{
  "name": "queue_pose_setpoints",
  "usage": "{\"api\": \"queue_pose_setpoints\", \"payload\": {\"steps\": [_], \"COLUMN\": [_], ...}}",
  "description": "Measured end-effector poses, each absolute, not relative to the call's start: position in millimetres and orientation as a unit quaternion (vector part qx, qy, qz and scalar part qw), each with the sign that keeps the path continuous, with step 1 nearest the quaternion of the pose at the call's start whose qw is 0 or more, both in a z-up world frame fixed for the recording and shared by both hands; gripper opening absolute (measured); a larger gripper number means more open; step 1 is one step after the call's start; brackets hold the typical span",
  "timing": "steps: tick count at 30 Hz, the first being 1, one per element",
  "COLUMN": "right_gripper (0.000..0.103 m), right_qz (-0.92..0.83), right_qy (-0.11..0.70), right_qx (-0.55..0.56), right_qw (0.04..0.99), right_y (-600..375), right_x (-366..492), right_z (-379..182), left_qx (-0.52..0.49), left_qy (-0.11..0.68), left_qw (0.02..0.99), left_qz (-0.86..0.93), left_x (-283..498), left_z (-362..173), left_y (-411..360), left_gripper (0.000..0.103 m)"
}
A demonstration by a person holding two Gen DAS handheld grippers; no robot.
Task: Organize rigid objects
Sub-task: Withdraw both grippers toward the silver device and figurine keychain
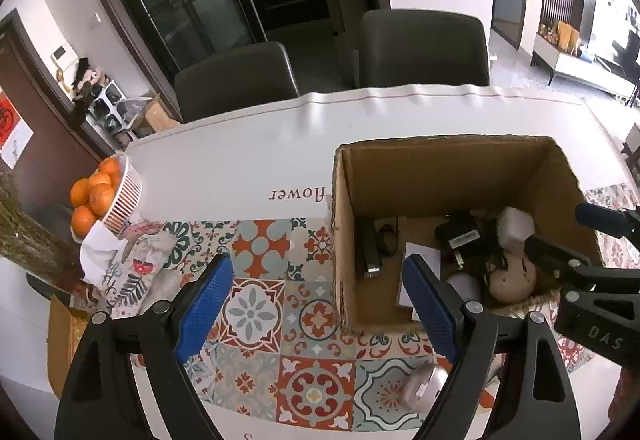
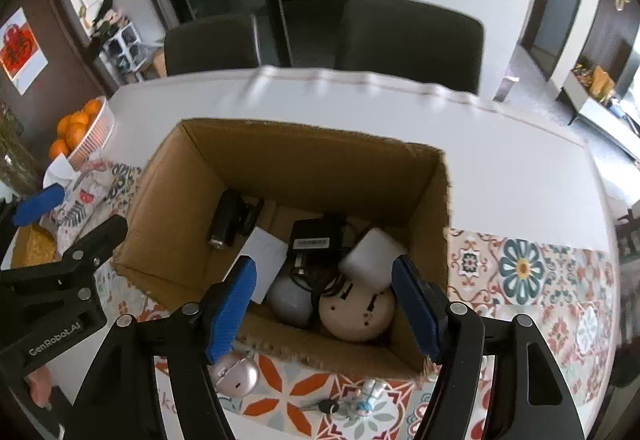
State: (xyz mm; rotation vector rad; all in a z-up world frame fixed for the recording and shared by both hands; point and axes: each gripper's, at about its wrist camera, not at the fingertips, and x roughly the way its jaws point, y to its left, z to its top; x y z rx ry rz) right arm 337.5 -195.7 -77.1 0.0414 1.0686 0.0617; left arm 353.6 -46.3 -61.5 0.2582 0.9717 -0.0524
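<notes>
An open cardboard box (image 1: 344,224) (image 2: 168,224) stands on the patterned table mat. Inside lie a white cube (image 2: 370,258), a black adapter with cable (image 2: 316,236), a tan round object (image 2: 356,314), a grey rounded object (image 2: 290,300), a white card (image 2: 264,254) and a black device (image 2: 226,218). My right gripper (image 2: 324,300) is open and empty above the box's near wall. My left gripper (image 1: 316,310) is open and empty, left of the box's front corner. A pinkish computer mouse (image 1: 424,388) (image 2: 236,376) lies on the mat in front of the box.
A keyring with small figurine (image 2: 360,402) lies on the mat before the box. A basket of oranges (image 1: 102,196) and a patterned cloth bag (image 1: 136,264) sit at the table's left. Two dark chairs (image 1: 424,48) stand behind the table.
</notes>
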Motion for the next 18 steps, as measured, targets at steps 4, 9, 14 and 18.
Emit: {"api": "queue_pose_setpoints", "payload": {"steps": [4, 9, 14, 18], "right_gripper": [0.073, 0.074, 0.074, 0.080], "right_qz": [0.013, 0.008, -0.018, -0.037], "right_qy": [0.486, 0.464, 0.428, 0.396], "right_qx": [0.030, 0.041, 0.032, 0.027], "right_qw": [0.873, 0.885, 0.903, 0.917], "right_y": [-200, -203, -206, -210], "right_x": [317, 287, 256, 235], "right_z": [-63, -48, -30, -17], "left_qx": [0.108, 0.094, 0.090, 0.097], "left_qy": [0.452, 0.432, 0.407, 0.380], "left_qw": [0.885, 0.896, 0.907, 0.918], "left_qz": [-0.033, -0.043, -0.048, -0.052], "left_x": [332, 306, 285, 270], "left_z": [-51, -39, -26, -20], "left_y": [-44, -44, -47, -53], "left_gripper": [0.088, 0.091, 0.093, 0.094]}}
